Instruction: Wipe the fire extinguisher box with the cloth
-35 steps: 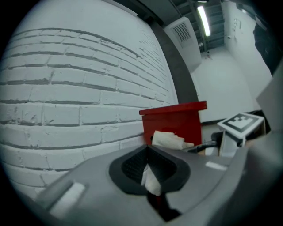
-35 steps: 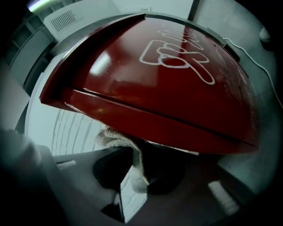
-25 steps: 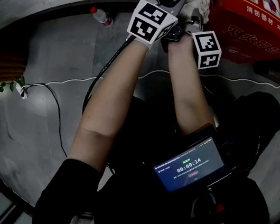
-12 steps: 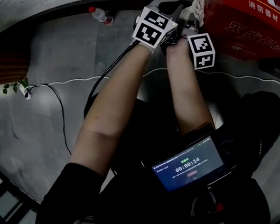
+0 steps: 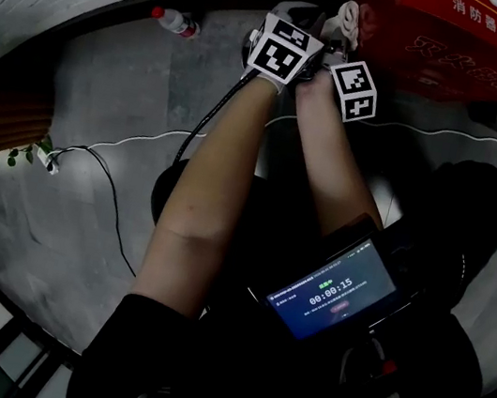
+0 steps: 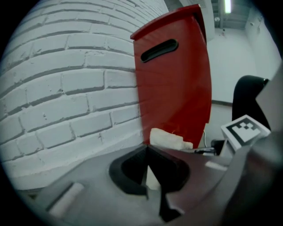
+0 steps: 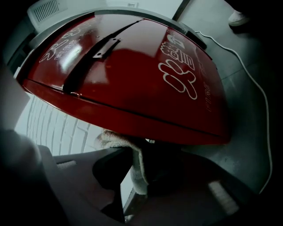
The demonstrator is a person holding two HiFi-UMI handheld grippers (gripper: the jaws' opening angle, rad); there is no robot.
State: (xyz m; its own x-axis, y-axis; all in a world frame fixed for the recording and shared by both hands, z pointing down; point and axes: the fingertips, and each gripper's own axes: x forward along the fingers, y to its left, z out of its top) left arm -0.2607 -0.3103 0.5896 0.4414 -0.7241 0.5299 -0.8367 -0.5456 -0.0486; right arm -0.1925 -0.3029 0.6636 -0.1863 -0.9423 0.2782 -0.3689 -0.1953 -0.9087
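Right gripper (image 7: 138,152) clenched on the bunched cloth (image 7: 138,174), judged soft and limp; fire extinguisher box (image 7: 132,79) just beyond its jaws. Left gripper (image 6: 147,152) closed, empty.

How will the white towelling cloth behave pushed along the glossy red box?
Probably floppy: the white towelling cloth bunches and droops in the right gripper. Its nap should likely drag, not slide, on the glossy red box.

Screen (image 5: 332,294): 00:00:15. Fire extinguisher box (image 5: 467,41): white Chinese characters, 消防器材.
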